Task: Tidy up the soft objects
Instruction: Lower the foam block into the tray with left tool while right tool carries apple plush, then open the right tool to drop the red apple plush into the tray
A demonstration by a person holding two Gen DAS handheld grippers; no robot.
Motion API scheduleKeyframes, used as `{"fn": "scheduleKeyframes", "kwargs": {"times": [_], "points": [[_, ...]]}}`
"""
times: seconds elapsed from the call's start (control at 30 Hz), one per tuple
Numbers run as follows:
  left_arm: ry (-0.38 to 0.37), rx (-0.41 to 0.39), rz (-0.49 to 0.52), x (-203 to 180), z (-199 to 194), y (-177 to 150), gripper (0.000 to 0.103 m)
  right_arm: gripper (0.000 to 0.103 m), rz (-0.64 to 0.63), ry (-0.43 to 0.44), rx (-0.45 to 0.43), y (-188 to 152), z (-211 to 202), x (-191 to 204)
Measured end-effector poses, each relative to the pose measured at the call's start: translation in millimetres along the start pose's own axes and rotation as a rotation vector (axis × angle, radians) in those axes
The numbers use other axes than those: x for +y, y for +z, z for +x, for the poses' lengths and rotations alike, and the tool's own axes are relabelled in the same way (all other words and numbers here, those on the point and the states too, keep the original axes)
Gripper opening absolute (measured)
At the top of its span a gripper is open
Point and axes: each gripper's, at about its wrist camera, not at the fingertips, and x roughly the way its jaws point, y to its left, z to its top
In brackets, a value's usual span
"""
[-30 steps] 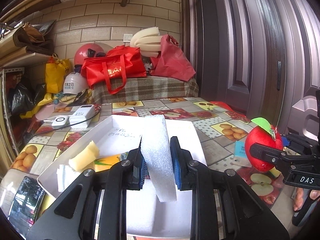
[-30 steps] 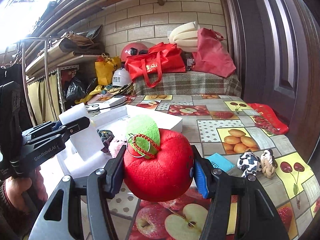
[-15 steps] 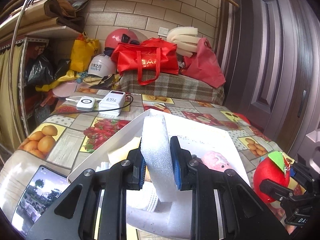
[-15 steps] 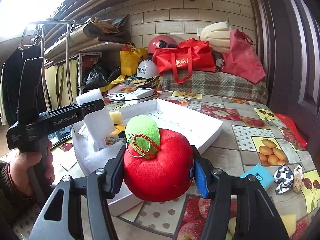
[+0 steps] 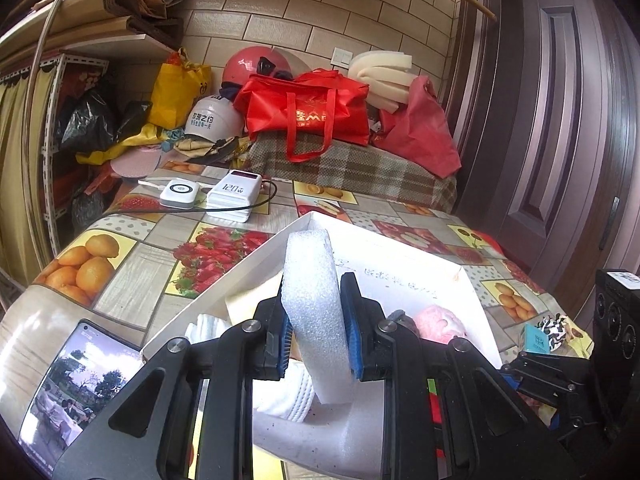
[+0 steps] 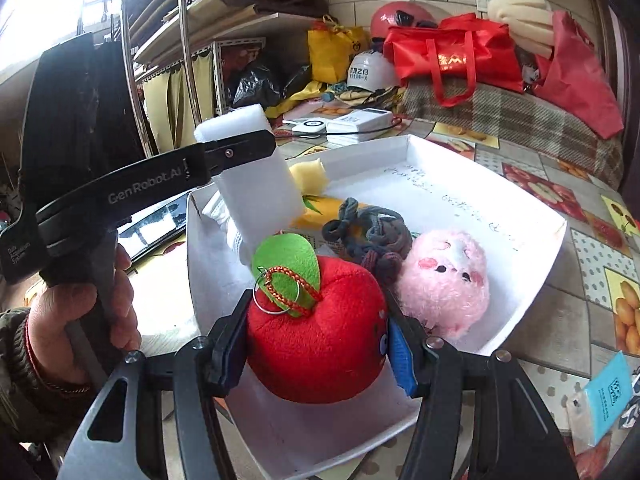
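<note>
Left tongs (image 5: 316, 332) clenched a white foam block (image 5: 316, 300); right tongs (image 6: 316, 344) gripped the plush apple (image 6: 316, 332) above the white tray (image 6: 520, 280).

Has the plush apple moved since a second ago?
Yes. The plush apple, held in the right gripper, went from above the tablecloth to over the white tray.

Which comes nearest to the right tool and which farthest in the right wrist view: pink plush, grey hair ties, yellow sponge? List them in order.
1. Pink plush, just right of the right tool, in the white tray.
2. Grey hair ties, behind the red plush apple.
3. Yellow sponge, at the tray's far left.
</note>
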Motion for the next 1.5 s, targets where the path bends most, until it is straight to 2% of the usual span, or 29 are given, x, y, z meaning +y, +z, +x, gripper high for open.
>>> {"fn": "scheduleKeyframes", "kwargs": {"times": [0.1,0.2,0.27,0.33,0.47,0.63,0.83,0.87,0.93,0.97,1.0,1.07,1.1,1.5], "points": [[-0.002,0.004,0.008,-3.0,0.9,-0.4,0.022,0.059,-0.002,-0.028,0.004,5.1,7.4,-6.6],[-0.001,0.009,0.018,-6.1,1.8,-0.8,0.022,0.059,0.007,-0.108,-0.011,12.6,13.8,-16.5],[0.001,0.013,0.022,-7.5,2.5,-1.2,0.022,0.059,0.048,-0.189,-0.032,18.2,14.9,-30.2],[0.003,0.018,0.024,-8.3,3.2,-1.4,0.022,0.059,0.122,-0.225,-0.06,22.1,13.1,-46.8],[0.013,0.019,0.037,-12.7,7.3,-1.2,0.022,0.059,0.179,-0.218,-0.098,20.2,3.9,-56.8],[0.054,-0.002,0.112,-38.8,24.9,1.3,0.022,0.059,0.105,-0.228,-0.165,21.2,-6.8,-39.0],[0.106,-0.052,0.178,-55.3,27.3,1.7,0.023,0.06,0.066,-0.231,-0.165,24.8,-4.6,-34.0],[0.109,-0.055,0.173,-54.3,26.5,1.6,0.025,0.062,0.069,-0.229,-0.158,25.1,-3.2,-34.5],[0.151,-0.068,0.152,-50.8,25.1,2.3,0.047,0.067,0.075,-0.226,-0.144,26.0,-0.5,-36.1],[0.168,-0.076,0.135,-48.3,24.0,2.9,0.077,0.079,0.076,-0.225,-0.138,25.7,0.5,-36.4],[0.173,-0.082,0.117,-44.7,22.8,3.6,0.102,0.088,0.077,-0.232,-0.134,25.7,1.1,-36.7],[0.196,-0.096,0.084,-38.2,20.5,4.9,0.103,0.094,0.072,-0.243,-0.136,25.5,0.5,-35.5],[0.201,-0.097,0.071,-35.5,20.4,5.2,0.103,0.103,0.068,-0.247,-0.137,25.4,0.6,-34.6],[0.192,-0.116,0.038,-30.3,16.1,4.4,0.103,0.103,0.095,-0.27,-0.148,24.3,-2.0,-39.7]]}}
